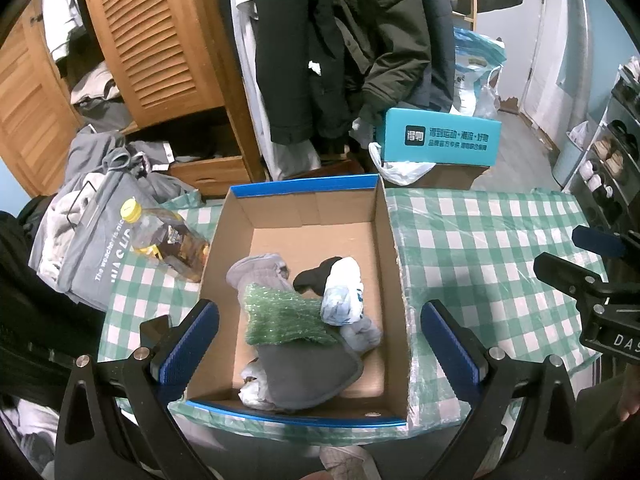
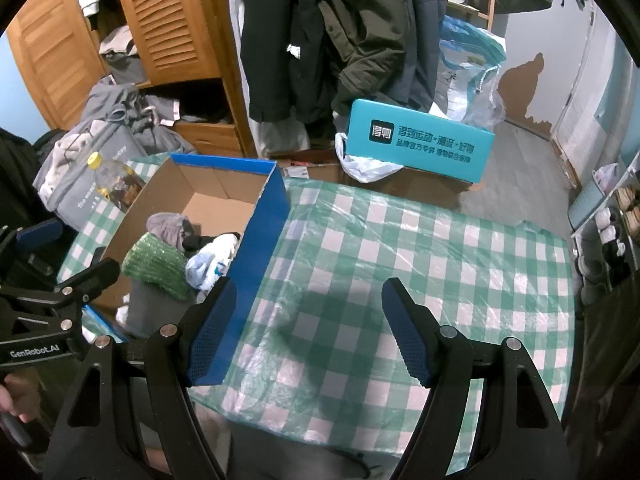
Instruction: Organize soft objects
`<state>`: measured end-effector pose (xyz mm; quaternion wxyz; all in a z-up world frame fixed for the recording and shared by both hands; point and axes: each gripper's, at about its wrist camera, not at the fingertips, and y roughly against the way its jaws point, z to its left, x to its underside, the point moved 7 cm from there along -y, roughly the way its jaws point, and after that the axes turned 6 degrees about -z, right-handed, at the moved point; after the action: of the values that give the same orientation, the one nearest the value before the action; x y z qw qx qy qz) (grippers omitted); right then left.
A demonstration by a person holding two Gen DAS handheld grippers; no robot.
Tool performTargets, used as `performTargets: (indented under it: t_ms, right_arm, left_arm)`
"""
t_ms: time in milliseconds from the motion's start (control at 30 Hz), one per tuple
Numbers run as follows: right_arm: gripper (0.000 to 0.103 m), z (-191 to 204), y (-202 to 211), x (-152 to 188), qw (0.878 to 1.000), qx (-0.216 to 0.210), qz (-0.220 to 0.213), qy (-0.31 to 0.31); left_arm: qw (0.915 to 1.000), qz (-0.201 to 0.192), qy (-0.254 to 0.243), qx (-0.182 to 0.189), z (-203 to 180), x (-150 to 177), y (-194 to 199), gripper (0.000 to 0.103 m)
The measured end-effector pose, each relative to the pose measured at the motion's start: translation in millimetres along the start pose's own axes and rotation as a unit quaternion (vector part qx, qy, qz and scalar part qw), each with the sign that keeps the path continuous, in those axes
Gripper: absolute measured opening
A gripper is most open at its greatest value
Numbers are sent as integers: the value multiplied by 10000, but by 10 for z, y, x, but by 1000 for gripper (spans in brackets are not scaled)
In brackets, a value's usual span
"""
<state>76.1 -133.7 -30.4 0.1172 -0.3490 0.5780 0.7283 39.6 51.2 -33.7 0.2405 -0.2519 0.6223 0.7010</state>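
An open cardboard box with blue outer walls stands on the green checked tablecloth. Inside lie soft items: a green knitted piece, a grey cloth, a grey sock, a black sock and a white-and-blue sock. My left gripper is open and empty, held above the box's near end. My right gripper is open and empty over bare tablecloth, right of the box.
A yellow-capped bottle lies left of the box beside a grey bag. A teal box stands beyond the table. Hanging coats and a wooden wardrobe are behind. A shoe rack is at the right.
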Motion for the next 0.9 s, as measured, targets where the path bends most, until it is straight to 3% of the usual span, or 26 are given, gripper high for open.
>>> performTargets:
  t_ms: [900]
  right_arm:
    - [74,-3,-7,0,10000,5,14,12]
  left_arm:
    - [10000,-3,9,3,8,7,2,102]
